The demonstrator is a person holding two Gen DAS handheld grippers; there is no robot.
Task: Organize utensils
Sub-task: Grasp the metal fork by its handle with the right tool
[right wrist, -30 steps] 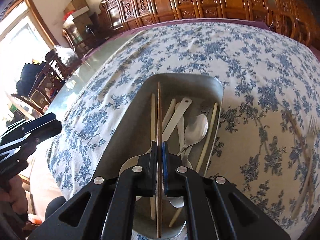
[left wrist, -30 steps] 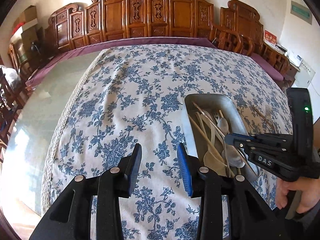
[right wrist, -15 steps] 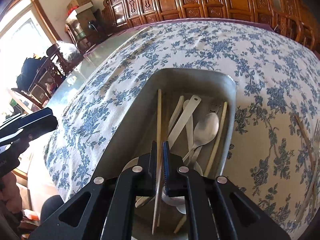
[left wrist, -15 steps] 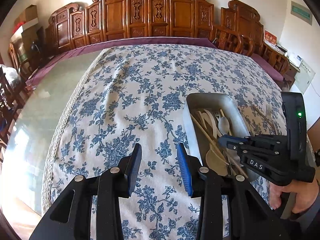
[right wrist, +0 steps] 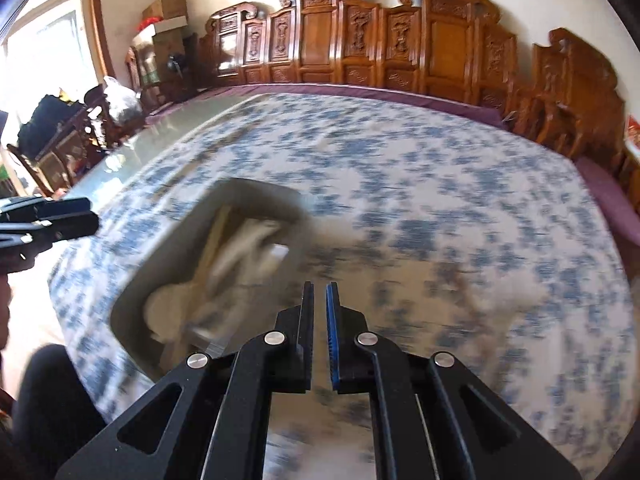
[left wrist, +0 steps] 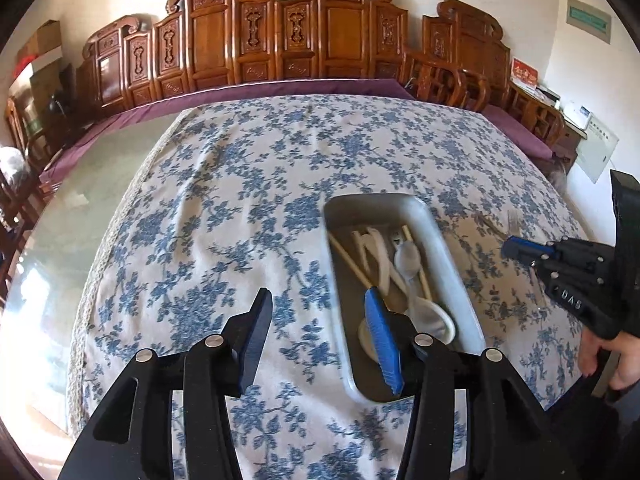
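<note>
Released, the wooden chopstick point(left wrist: 349, 261) now lies in the dull metal tray point(left wrist: 448, 258) among pale spoons point(left wrist: 408, 258), and the right gripper point(right wrist: 319, 288) has swung off to the tray's right over the blue-flowered tablecloth point(left wrist: 224, 208), its ribbed pads nearly pressed together, nothing between them. Left gripper point(left wrist: 316, 300) straddles the tray's near-left rim, jaws spreading, empty. A fork point(left wrist: 513, 218) lies on the cloth beyond the right gripper.
</note>
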